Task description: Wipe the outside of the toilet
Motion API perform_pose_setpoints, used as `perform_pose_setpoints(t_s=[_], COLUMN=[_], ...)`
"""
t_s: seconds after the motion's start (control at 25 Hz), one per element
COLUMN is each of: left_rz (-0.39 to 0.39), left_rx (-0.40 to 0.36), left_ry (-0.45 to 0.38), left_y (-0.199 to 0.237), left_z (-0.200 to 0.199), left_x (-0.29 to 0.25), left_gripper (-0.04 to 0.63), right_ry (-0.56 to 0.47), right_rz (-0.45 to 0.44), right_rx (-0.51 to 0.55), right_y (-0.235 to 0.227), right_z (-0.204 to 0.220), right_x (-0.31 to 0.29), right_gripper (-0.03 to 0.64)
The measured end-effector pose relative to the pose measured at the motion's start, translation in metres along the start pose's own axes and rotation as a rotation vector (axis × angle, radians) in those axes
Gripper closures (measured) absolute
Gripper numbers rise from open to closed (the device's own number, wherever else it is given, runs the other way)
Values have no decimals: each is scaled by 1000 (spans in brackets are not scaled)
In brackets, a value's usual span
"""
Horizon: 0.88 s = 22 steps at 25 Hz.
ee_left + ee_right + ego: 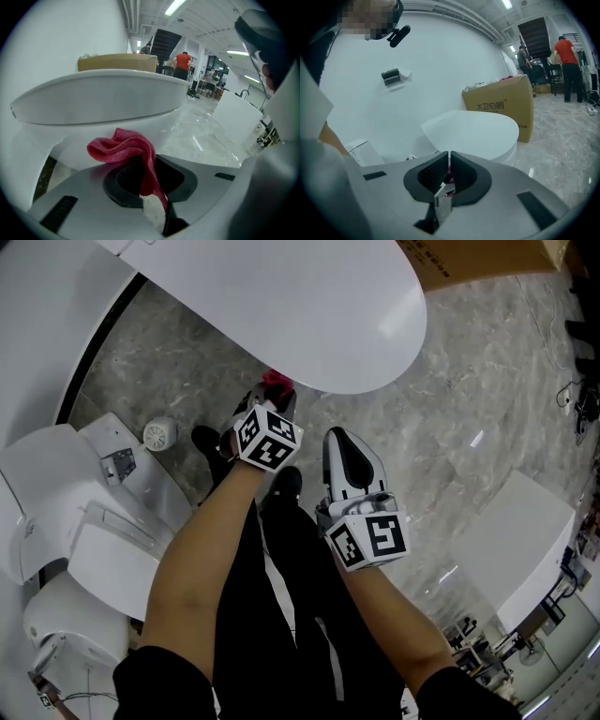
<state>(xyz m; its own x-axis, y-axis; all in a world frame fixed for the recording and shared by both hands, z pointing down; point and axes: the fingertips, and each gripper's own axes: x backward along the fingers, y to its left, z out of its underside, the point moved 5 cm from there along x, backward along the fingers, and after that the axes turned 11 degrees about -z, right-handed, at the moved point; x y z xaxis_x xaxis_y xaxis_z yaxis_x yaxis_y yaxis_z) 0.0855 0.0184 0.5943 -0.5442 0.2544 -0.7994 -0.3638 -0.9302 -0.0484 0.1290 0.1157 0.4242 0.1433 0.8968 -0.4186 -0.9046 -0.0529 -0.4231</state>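
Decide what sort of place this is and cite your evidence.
Probably a large workshop or test hall, not a home bathroom: a toilet stands on open marble-look floor near a cardboard box, more white fixtures nearby, strip lights overhead.

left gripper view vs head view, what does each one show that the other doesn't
Only the left gripper view: the left gripper with its jaws closed on the red cloth, and a person in a red shirt far back. Only the head view: the right gripper, both forearms, and other toilets on the left. Both: the toilet lid, the cloth, the cardboard box and the marbled floor.
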Motion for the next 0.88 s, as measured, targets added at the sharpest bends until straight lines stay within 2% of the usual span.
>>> perform_pose_setpoints(t_s=[0.16, 0.24, 0.36, 0.48, 0.64, 0.76, 0.88], left_rz=[110, 155, 164, 84, -109, -229, -305], left_rx=[18, 65, 144, 260, 378, 437, 463], left_ry=[-42, -57, -59, -56, -81, -136, -188], left_y=[-30, -40, -33, 15, 108, 189, 261], left_z=[-11, -4, 20, 44, 61, 65, 61], left_x=[6, 15, 34, 51, 74, 85, 86], left_gripper=[520, 520, 520, 520, 520, 520, 520], right_ry=[0, -2, 6, 30, 62, 100, 134], right_rz=[-2, -21, -90, -152, -206, -215, -213], right_rx=[-5, -5, 53, 99, 133, 139, 133], right_y=[7, 18, 43, 63, 83, 103, 117], right_z=[-10, -21, -39, -51, -60, -55, -43], right_x=[-14, -24, -47, -79, -122, -165, -209], right_gripper=[578, 578, 578, 578, 578, 578, 578])
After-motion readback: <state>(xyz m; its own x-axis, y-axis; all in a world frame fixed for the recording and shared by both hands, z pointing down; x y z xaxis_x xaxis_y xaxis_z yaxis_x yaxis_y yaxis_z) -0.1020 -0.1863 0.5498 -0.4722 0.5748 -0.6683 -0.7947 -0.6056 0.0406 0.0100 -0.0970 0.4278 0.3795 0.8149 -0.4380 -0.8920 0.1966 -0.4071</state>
